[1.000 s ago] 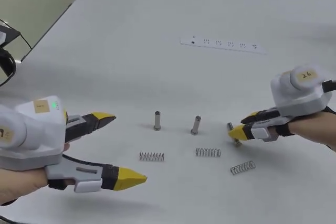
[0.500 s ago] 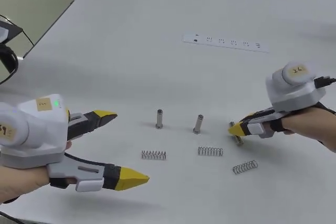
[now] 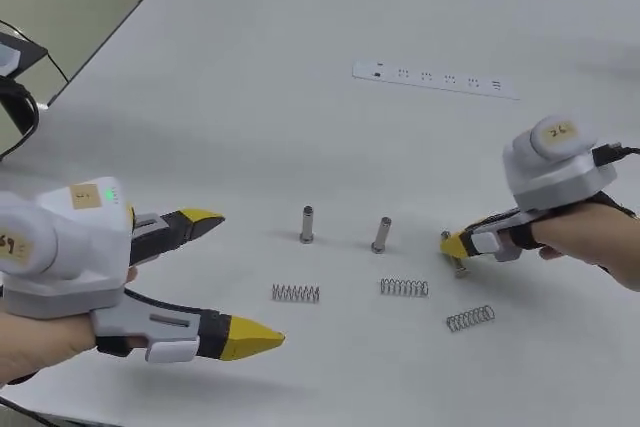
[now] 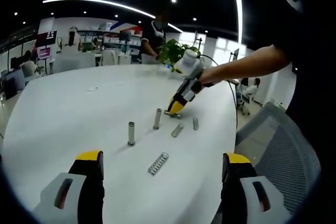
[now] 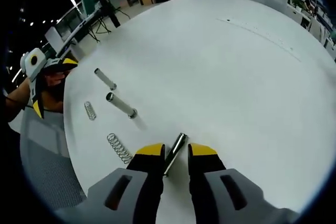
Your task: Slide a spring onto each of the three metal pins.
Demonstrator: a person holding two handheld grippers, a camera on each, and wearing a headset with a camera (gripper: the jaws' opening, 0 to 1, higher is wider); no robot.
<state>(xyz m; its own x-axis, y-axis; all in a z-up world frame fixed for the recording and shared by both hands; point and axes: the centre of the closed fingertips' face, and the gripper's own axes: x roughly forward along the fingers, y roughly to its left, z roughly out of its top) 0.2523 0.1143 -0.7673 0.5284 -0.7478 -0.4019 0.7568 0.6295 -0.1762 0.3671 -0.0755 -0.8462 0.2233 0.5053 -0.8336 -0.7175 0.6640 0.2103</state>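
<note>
White table (image 3: 250,97) in an open office, power strip (image 3: 435,80) lying at the far side. left gripper (image 3: 240,277) hovering near left, jaws spread wide, gripping nothing. right gripper (image 3: 458,245) straddling the tilted right pin (image 5: 175,154), jaws narrowed around it; can't tell if it's clamping. middle pin (image 3: 381,234) and left pin (image 3: 307,224) standing upright. left spring (image 3: 296,293), middle spring (image 3: 404,288) and right spring (image 3: 470,318) lying loose just nearer.

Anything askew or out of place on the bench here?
The right pin leans between the jaws of the right gripper, while the left pin and middle pin stand upright. The right spring lies slanted, unlike the left spring and middle spring.
</note>
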